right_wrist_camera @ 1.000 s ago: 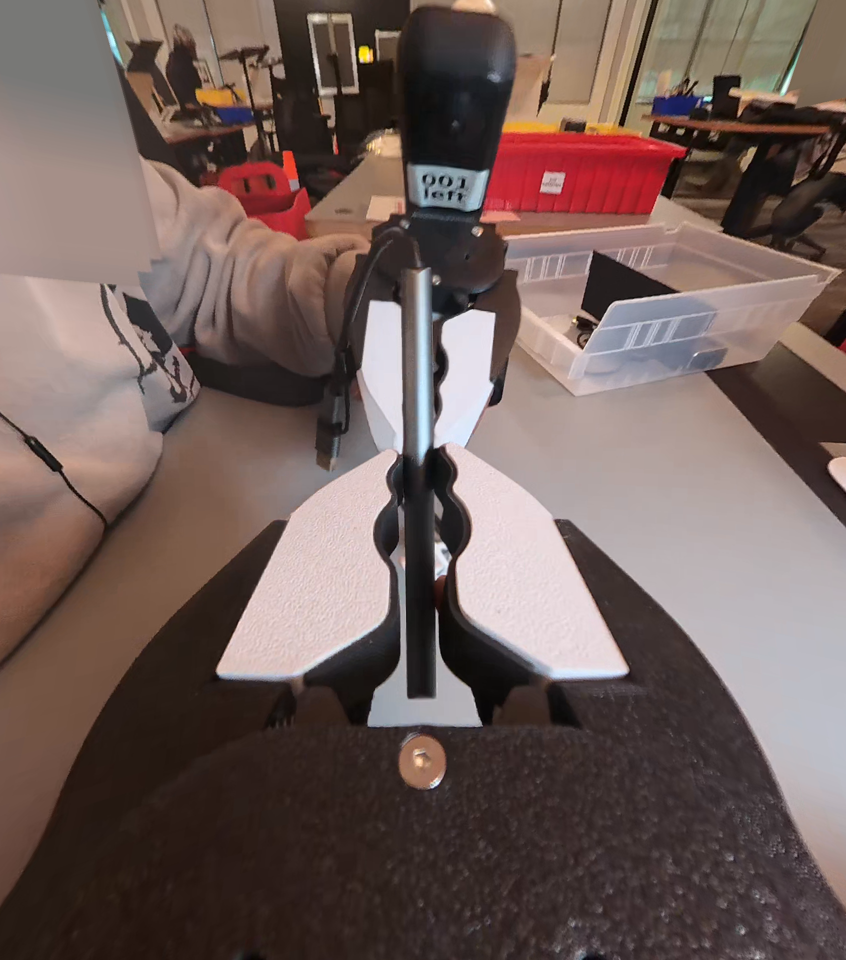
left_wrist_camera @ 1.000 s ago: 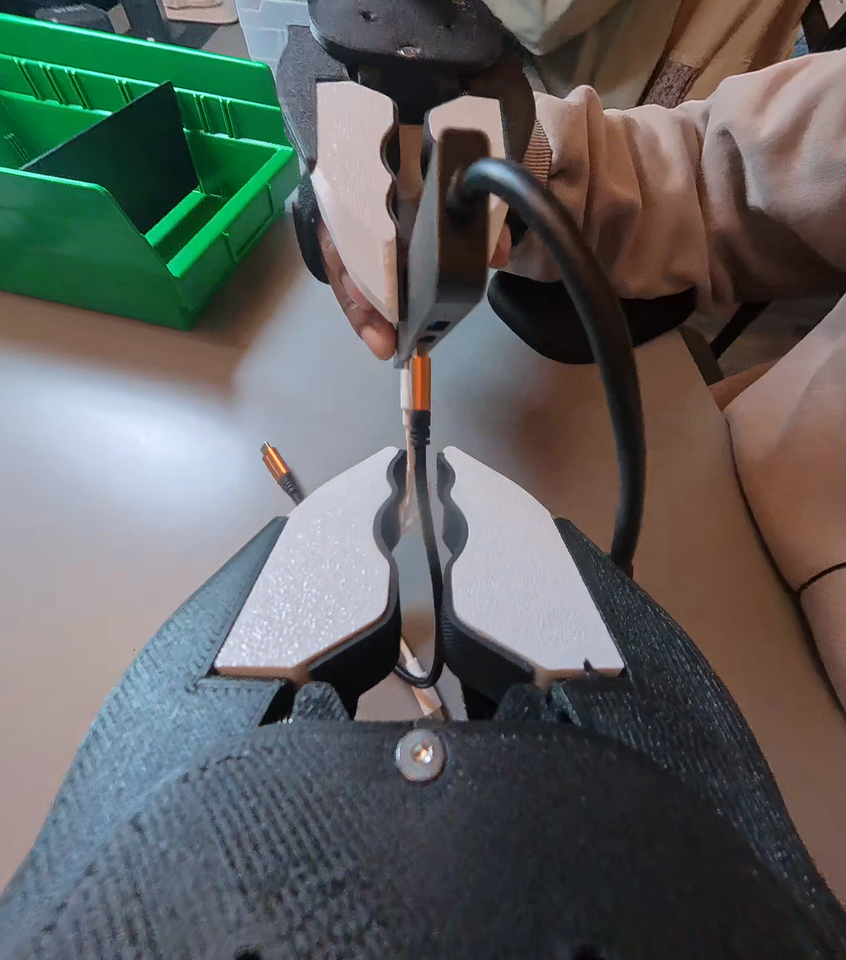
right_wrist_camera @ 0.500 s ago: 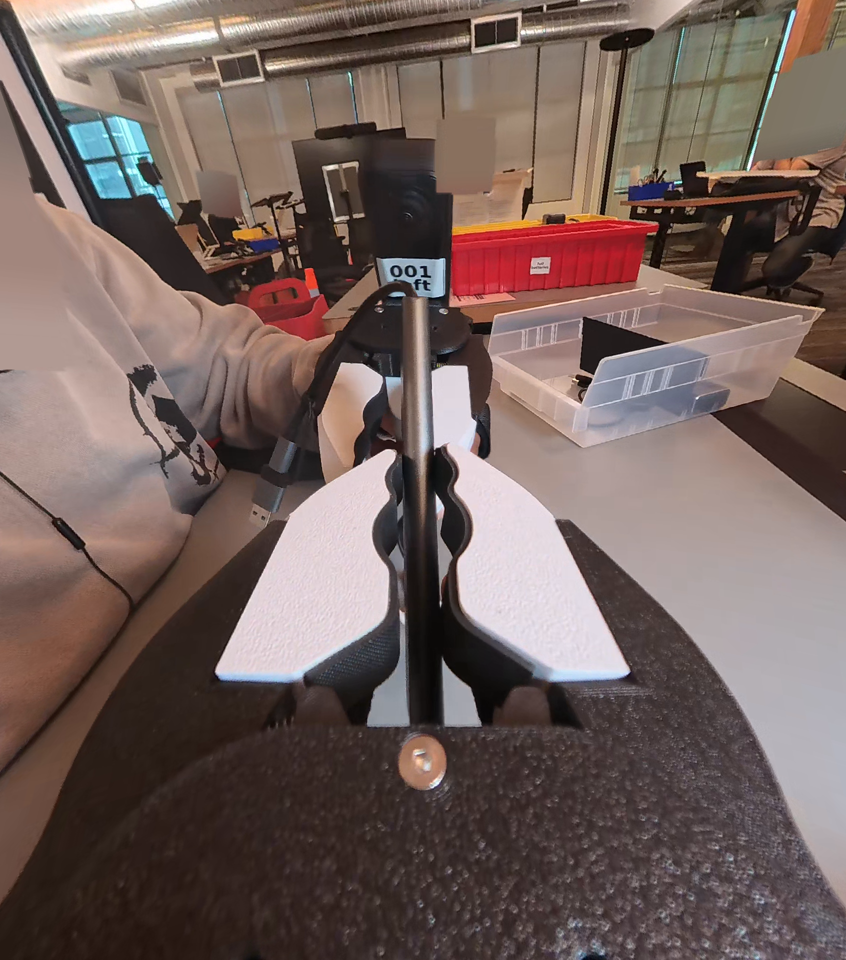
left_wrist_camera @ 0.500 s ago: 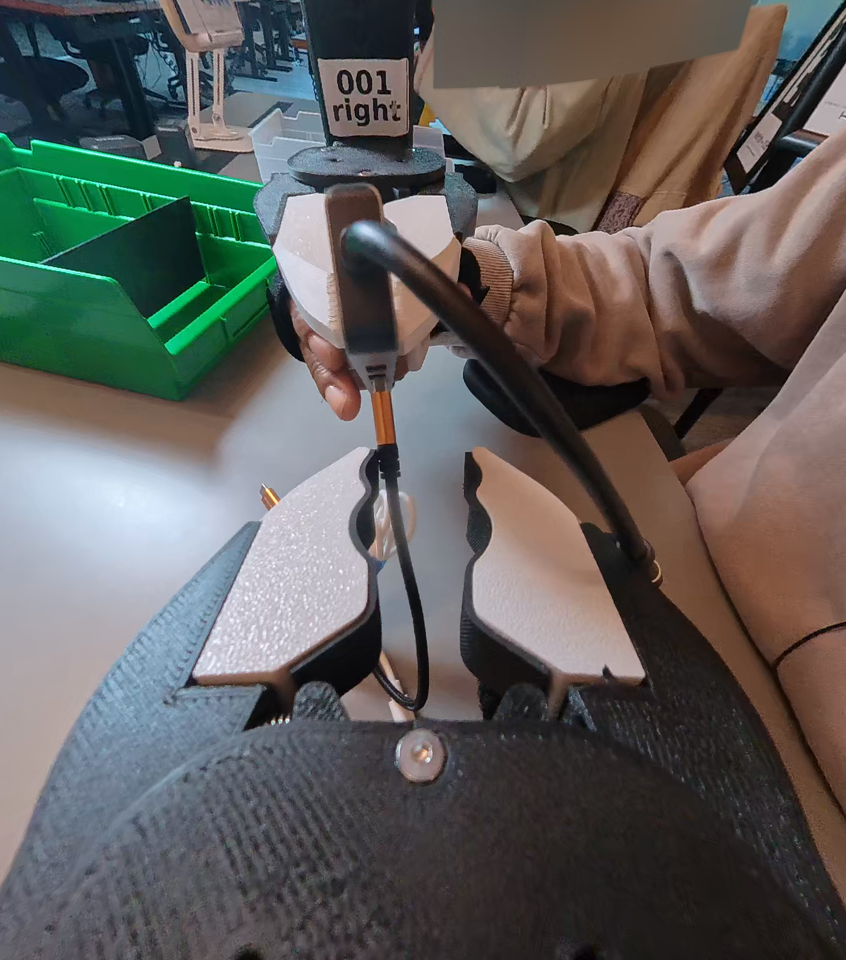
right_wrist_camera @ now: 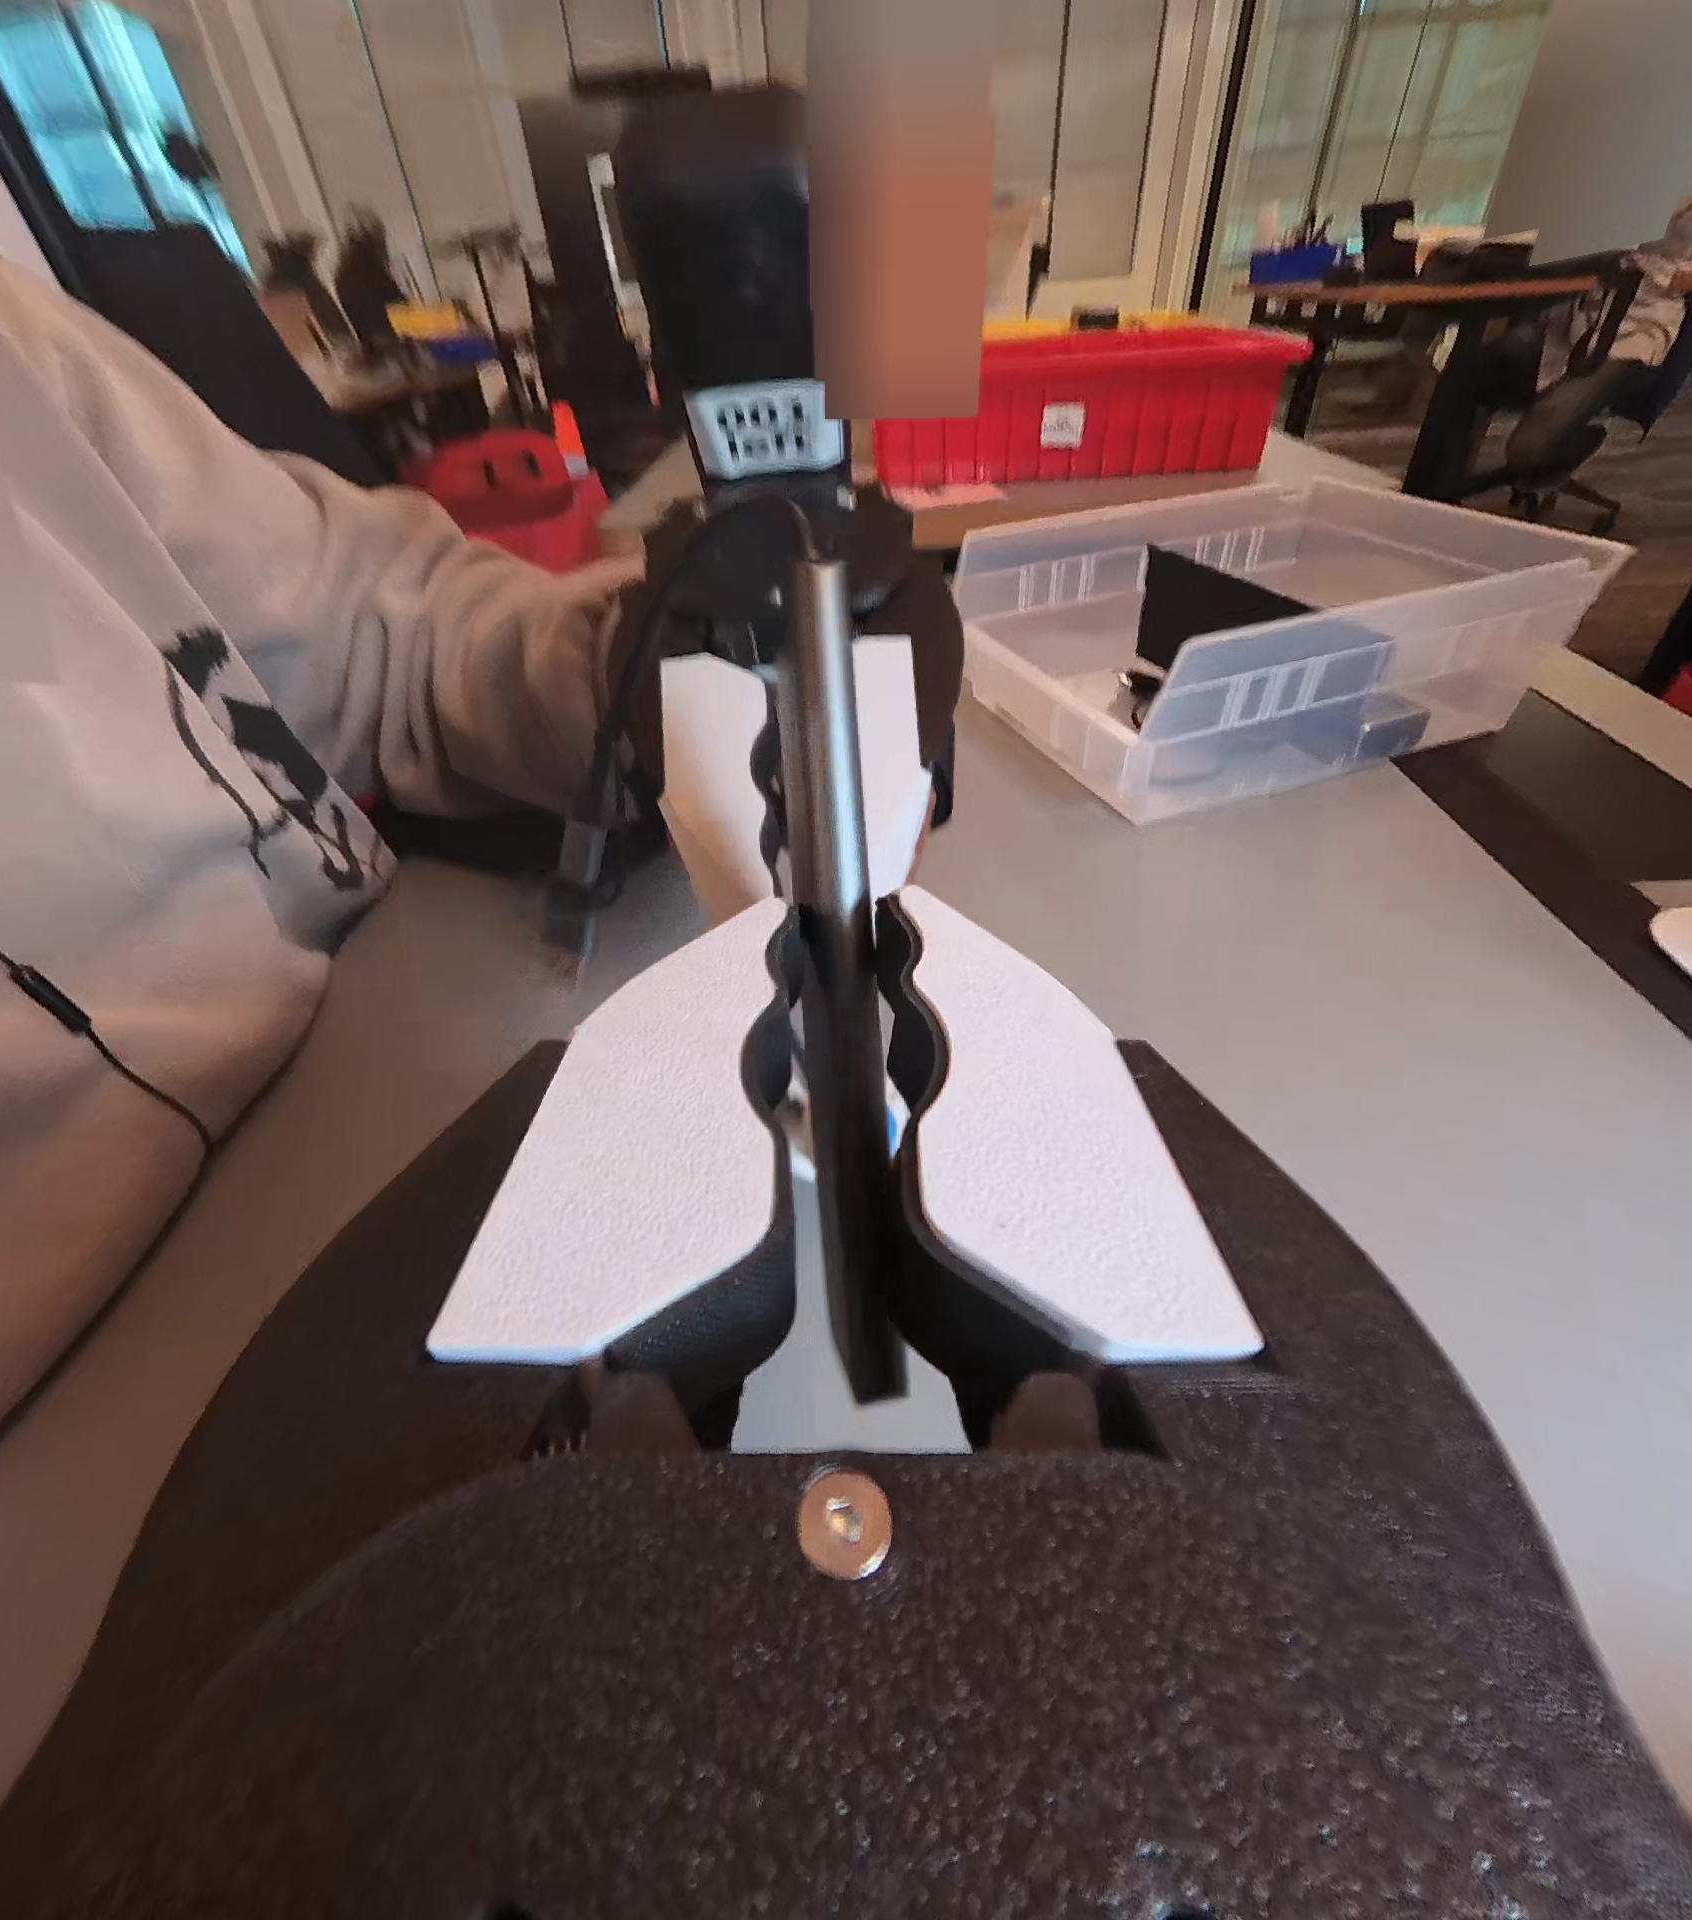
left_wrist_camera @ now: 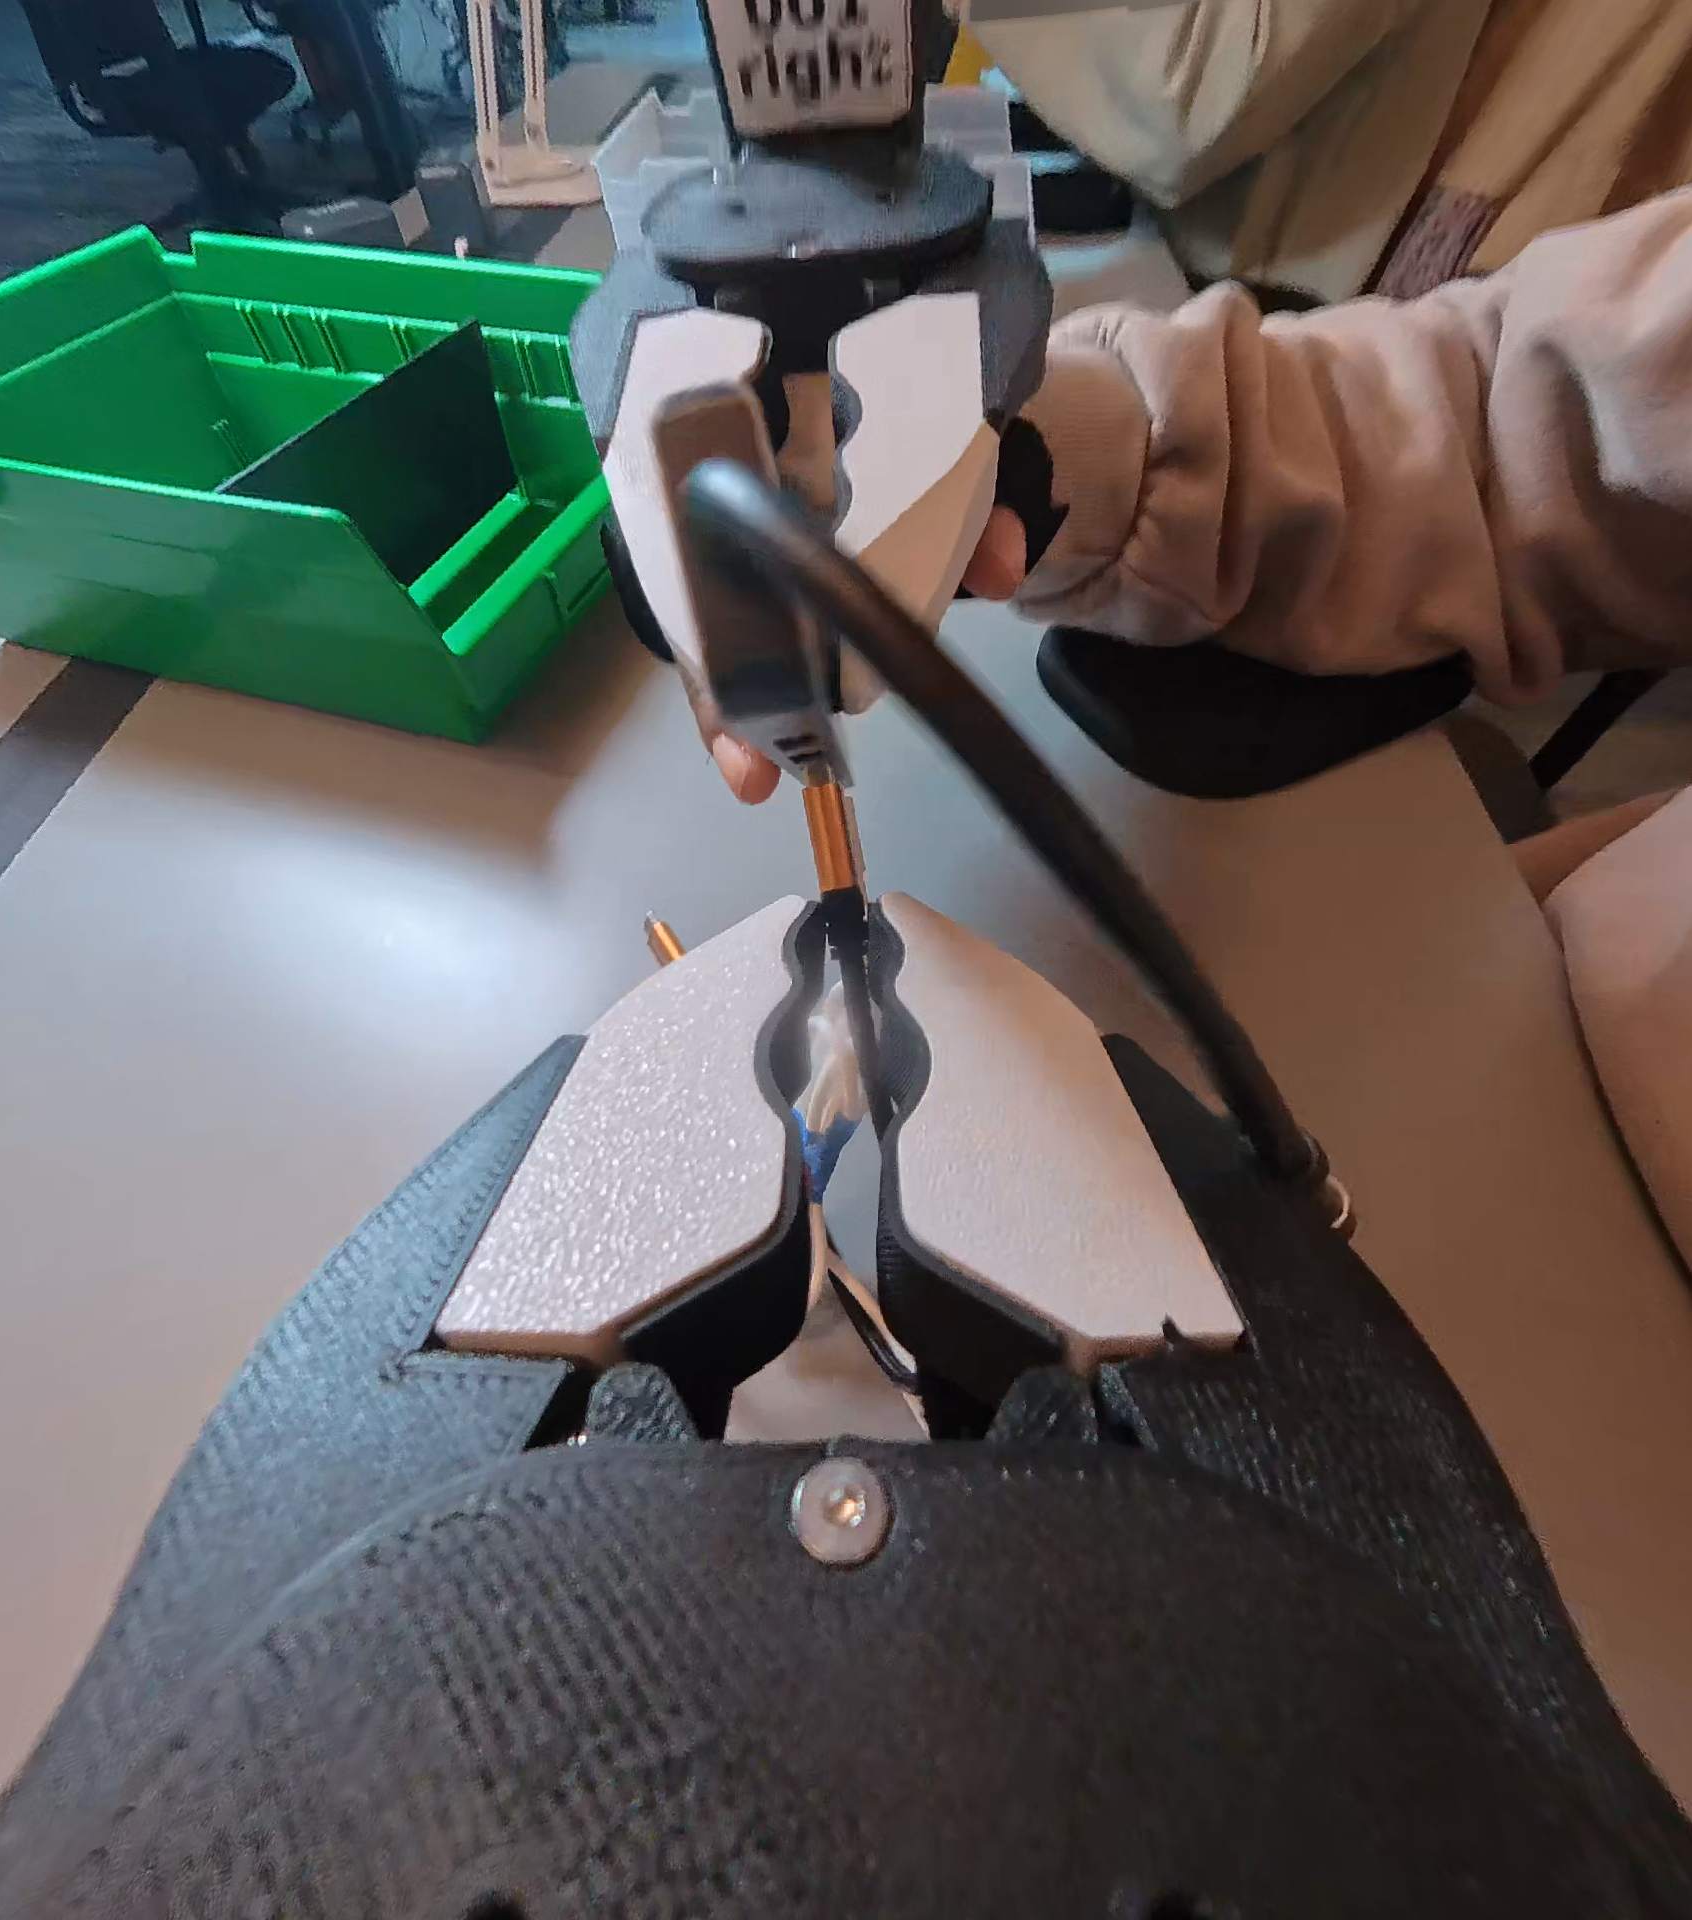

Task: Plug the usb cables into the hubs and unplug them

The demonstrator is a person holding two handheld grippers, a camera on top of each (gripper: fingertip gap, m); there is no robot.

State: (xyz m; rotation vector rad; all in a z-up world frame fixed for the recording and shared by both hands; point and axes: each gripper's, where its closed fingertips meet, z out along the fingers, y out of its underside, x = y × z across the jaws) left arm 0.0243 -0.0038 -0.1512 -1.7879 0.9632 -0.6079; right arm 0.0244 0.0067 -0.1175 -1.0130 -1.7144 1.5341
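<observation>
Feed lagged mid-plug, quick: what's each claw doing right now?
Left claw: closed on the thin black cable behind its orange plug.
Right claw: closed on the grey hub.

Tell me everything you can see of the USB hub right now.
The USB hub is a slim, flat bar with a grey, metal-looking shell and a dark port edge. The right gripper is shut on it edge-on, above the table. Its thick black lead leaves the far end and arcs down toward the person's lap. At its lower end an orange-sleeved plug meets a port; the left gripper pinches the thin black cable just behind that plug. How deep the plug sits is unclear.
</observation>
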